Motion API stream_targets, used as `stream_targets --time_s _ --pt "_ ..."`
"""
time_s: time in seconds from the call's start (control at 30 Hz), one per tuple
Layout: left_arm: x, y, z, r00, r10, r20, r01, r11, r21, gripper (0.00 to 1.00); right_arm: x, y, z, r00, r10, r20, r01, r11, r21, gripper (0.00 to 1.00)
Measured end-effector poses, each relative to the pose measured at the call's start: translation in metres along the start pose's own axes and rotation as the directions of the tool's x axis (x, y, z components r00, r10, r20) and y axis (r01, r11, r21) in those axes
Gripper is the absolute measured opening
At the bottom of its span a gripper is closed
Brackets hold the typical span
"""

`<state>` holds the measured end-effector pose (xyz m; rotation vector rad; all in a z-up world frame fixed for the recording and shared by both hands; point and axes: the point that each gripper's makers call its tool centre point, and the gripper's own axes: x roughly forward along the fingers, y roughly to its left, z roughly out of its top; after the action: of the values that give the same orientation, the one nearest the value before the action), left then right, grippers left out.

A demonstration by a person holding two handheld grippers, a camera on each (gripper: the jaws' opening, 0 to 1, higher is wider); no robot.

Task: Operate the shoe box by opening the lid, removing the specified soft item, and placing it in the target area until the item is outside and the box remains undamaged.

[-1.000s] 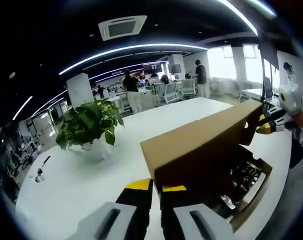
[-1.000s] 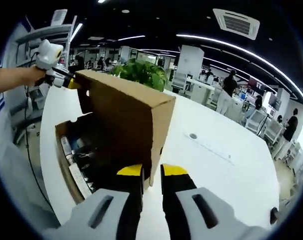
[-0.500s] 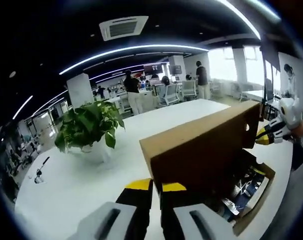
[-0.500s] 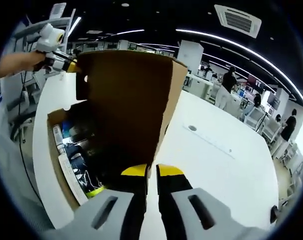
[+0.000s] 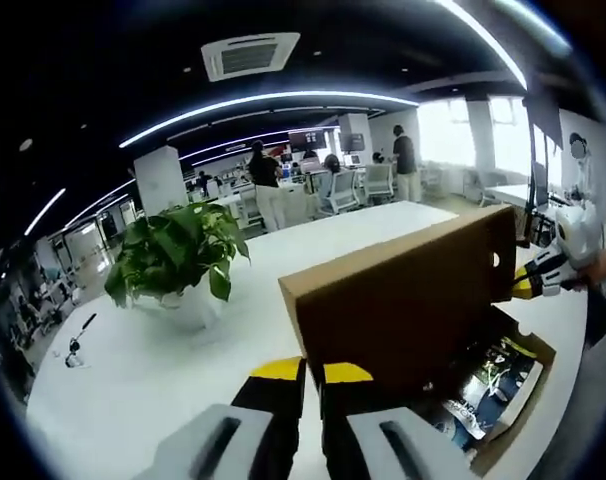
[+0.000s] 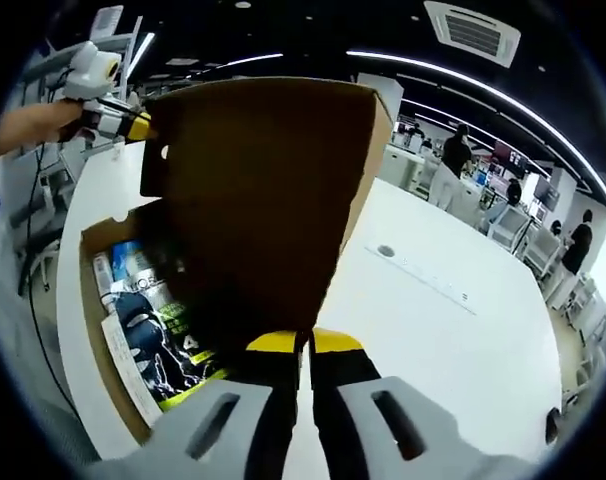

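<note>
A brown cardboard shoe box lid stands raised over the open box. My left gripper is shut on the lid's near corner. In the same view my right gripper pinches the lid's far end, held by a hand. In the right gripper view the lid stands nearly upright, with my right gripper shut on its lower edge and my left gripper on its far corner. Inside the box lies a dark blue printed item with white paper beside it.
The box sits on a wide white table. A potted green plant stands left of the lid. A small black object lies near the table's left edge. A round inset marks the tabletop. People stand at desks beyond.
The lid has swung higher between both grippers, and more of the box's inside and the blue printed item now shows.
</note>
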<state>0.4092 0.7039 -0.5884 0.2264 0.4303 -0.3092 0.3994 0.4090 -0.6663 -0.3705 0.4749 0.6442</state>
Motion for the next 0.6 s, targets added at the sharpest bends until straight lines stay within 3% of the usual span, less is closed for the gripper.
stream_targets --time_s 0.17,0.47,0.6 --pt "0.003 -0.003 -0.009 1.000 0.011 -0.016 -0.010 1.000 0.021 0.11 0.002 -0.001 0.001 1.000 -0.001 -0.004 0.001 1.000 -0.024 0.01" --pt "0.009 -0.006 -0.050 0.996 0.007 -0.094 -0.013 0.998 -0.058 0.10 0.007 -0.005 0.006 1.000 0.002 -0.003 -0.003 1.000 -0.027 0.01" --pt "0.011 -0.011 -0.061 0.992 0.003 -0.124 -0.012 0.998 -0.067 0.08 0.009 -0.007 0.008 1.000 0.006 -0.003 -0.006 0.999 -0.032 0.01"
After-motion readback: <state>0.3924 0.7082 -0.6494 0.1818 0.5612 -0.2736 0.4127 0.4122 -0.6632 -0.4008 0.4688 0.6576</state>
